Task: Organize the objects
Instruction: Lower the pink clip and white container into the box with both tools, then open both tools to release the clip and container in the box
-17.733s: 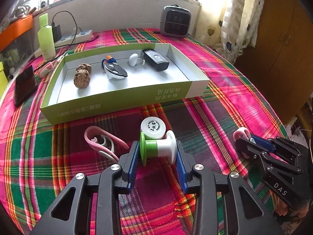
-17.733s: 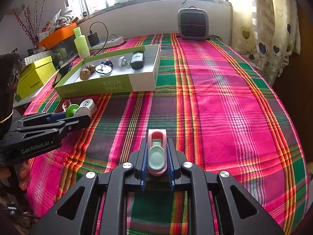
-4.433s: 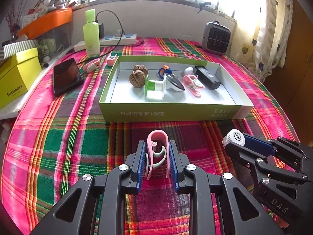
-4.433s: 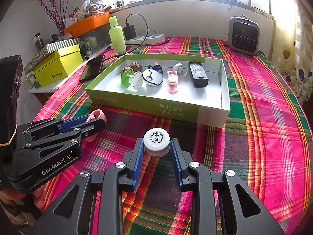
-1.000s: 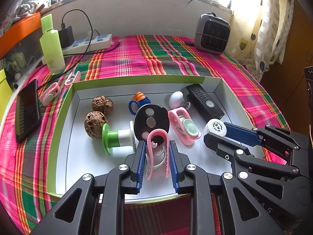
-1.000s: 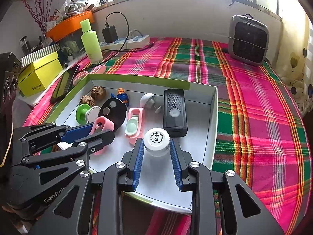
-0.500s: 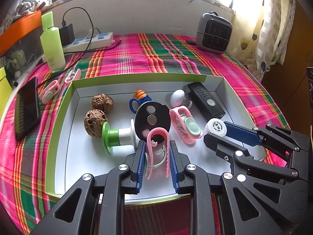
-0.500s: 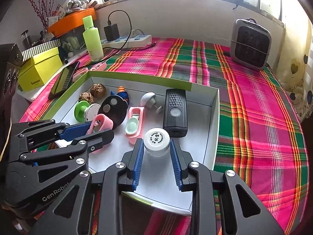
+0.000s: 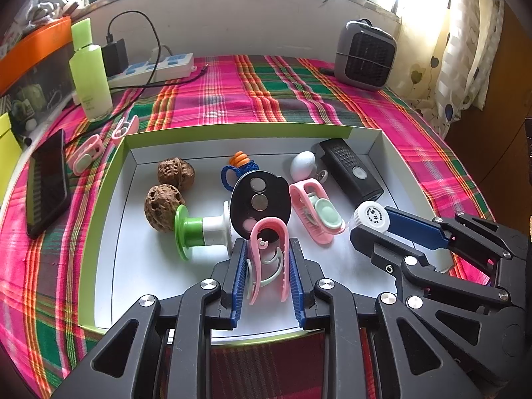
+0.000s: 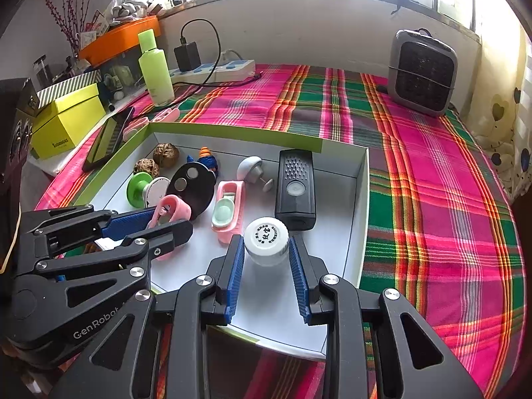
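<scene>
A shallow white box with a green rim [image 9: 232, 129] lies on the plaid cloth. Over its near part, my left gripper [image 9: 267, 244] has its blue pads against a pink U-shaped clip [image 9: 268, 232], and its jaws are starting to open. The clip's tip rests by a black disc [image 9: 259, 199]. To the right, my right gripper [image 10: 266, 242] is shut on a small white bottle [image 10: 266, 236] above the box floor, near a black remote [image 10: 296, 186]. The right wrist view shows the left gripper [image 10: 171, 221] with the pink clip [image 10: 174, 207].
The box also holds two walnuts [image 9: 174, 173], a green-and-white spool [image 9: 199, 229], a pink clip with a mint pad [image 9: 316, 209], a white knob [image 9: 302, 163] and a blue-orange toy [image 9: 241, 163]. Outside are a phone [image 9: 46, 183], a green bottle [image 9: 89, 69], a power strip [image 9: 153, 66] and a heater [image 9: 365, 55].
A few seconds ago both grippers held the clip and the bottle over the cloth in front of the box; now both are over the box. In the last second neither hand visibly moved.
</scene>
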Motion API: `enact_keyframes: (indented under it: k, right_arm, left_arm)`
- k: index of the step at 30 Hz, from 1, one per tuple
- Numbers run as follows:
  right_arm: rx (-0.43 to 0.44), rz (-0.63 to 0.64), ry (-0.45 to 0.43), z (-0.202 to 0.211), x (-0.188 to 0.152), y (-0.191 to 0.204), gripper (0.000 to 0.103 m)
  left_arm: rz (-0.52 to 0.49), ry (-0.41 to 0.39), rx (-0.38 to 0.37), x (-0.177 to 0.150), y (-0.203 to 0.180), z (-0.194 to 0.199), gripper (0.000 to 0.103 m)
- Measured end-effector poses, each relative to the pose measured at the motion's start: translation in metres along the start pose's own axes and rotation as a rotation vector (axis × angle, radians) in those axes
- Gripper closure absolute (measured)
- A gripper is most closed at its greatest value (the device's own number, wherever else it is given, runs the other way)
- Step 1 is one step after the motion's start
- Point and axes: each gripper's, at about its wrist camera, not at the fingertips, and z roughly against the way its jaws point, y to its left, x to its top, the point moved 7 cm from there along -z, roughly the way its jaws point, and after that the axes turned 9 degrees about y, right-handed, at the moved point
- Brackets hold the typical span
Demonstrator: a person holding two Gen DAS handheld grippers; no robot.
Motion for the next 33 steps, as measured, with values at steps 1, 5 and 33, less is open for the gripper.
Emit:
enact_keyframes:
  k: [1, 5, 33]
  right_arm:
    - [0.000, 0.000, 0.001, 0.000, 0.000, 0.000, 0.074]
    - [0.004, -0.005, 0.000, 0.000, 0.000, 0.000, 0.074]
    - [-0.002, -0.057, -0.062, 0.030, -0.010, 0.003, 0.067]
  left_arm:
    - [0.003, 0.001, -0.002, 0.000, 0.001, 0.000, 0.079]
    - [0.007, 0.000, 0.001, -0.001, 0.002, 0.001, 0.076]
    - [0.019, -0.057, 0.033, -0.013, 0.009, 0.030, 0.055]
